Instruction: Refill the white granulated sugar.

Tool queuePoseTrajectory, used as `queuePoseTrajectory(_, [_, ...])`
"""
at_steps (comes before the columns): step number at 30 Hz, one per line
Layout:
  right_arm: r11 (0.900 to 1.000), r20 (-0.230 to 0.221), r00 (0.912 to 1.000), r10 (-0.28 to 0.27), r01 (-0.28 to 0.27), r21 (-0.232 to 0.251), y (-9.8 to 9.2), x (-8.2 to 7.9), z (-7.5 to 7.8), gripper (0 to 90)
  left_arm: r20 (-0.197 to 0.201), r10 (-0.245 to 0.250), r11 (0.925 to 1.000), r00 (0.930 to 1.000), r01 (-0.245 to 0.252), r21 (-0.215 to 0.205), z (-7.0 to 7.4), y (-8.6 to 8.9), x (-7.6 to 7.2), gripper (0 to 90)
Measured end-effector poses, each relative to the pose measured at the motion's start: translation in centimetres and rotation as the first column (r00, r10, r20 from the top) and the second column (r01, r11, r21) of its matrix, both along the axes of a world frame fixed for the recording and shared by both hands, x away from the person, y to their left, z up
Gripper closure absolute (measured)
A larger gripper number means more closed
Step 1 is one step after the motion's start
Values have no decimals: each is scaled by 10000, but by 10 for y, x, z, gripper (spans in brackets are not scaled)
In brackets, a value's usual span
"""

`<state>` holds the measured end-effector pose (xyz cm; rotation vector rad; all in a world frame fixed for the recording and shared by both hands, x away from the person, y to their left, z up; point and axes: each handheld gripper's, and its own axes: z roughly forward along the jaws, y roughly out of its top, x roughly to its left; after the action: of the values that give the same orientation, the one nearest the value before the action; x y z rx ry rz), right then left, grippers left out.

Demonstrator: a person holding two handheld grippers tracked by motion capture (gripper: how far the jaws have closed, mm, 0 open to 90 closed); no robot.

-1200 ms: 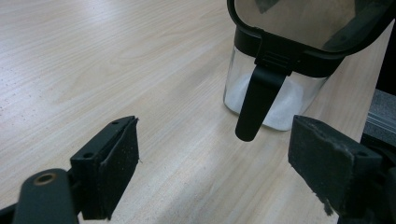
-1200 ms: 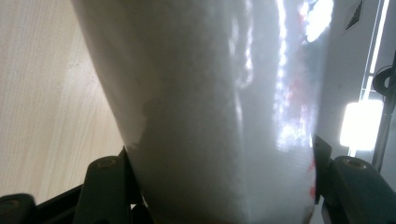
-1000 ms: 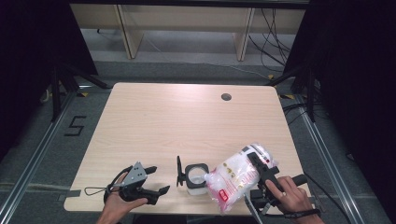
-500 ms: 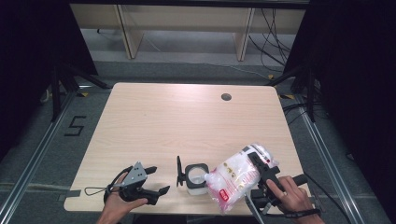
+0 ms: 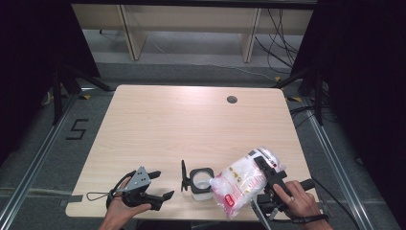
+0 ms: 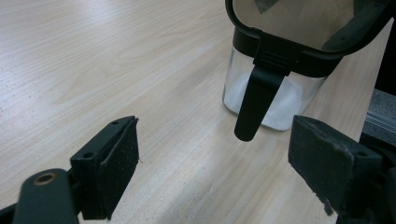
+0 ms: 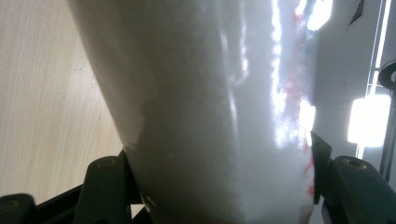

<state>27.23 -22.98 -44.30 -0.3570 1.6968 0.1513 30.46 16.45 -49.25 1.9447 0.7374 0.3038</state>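
A clear square jar (image 5: 200, 181) with a black rim stands near the table's front edge, its black lid (image 5: 183, 175) hinged open to the left and white powder at its bottom. The jar (image 6: 271, 88) and its hanging lid latch (image 6: 254, 100) fill the far right of the left gripper view. My right gripper (image 5: 261, 165) is shut on a white plastic bag (image 5: 242, 184) with red print, tilted down toward the jar's mouth. That bag (image 7: 205, 107) bulges between the jaws in the right gripper view. My left gripper (image 5: 160, 184) rests on the table left of the jar, open, its pads (image 6: 119, 161) bare.
The light wooden table (image 5: 191, 124) has a round cable hole (image 5: 232, 99) at the back right. Dark floor and metal rails flank both sides. Wooden shelf legs (image 5: 251, 33) stand beyond the far edge.
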Motion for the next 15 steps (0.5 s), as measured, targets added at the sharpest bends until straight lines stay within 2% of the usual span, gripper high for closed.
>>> queuePoseTrajectory(2, [9998, 56, 10000, 60, -59, -186, 0, 0, 1, 404, -10, 3, 10000, 10000, -3, -31, 0, 0, 0, 158])
queuePoseTrajectory(3, [9989, 206, 9996, 187, -178, -437, 1, 1, 3, 404, 48, 4, 10000, 10000, -4, -54, 0, 0, 0, 158])
queuePoseTrajectory(4, [9989, 197, 9996, 187, -178, -425, 1, 1, 3, 404, 37, 1, 10000, 10000, -1, -48, 0, 0, 0, 158])
queuePoseTrajectory(5, [9998, 62, 9999, 82, -81, -189, 0, 1, 1, 404, 27, -11, 10000, 10000, 11, 10, 0, 0, 0, 158])
queuePoseTrajectory(6, [9988, 169, 9996, 242, -235, -426, 1, 1, 3, 404, 43, -1, 10000, 10000, 1, -8, 0, 0, 0, 158])
queuePoseTrajectory(8, [9999, 44, 10000, 38, -37, -117, 0, 1, 1, 403, 21, 76, 10000, 10000, -76, 32, 1, 0, -1, 158])
queuePoseTrajectory(9, [9990, 189, 9996, 230, -223, -381, 1, 1, 3, 403, 68, -11, 10000, 10000, 10, 21, 0, 0, 0, 158])
queuePoseTrajectory(13, [9990, 201, 9996, 213, -205, -410, 0, 2, 3, 403, 57, 35, 10000, 10000, -35, 6, 0, 0, 0, 158])
queuePoseTrajectory(15, [9990, 190, 9995, 233, -225, -394, 0, 2, 3, 403, 255, -123, 9999, 9996, 123, 20, 0, 0, 1, 158])
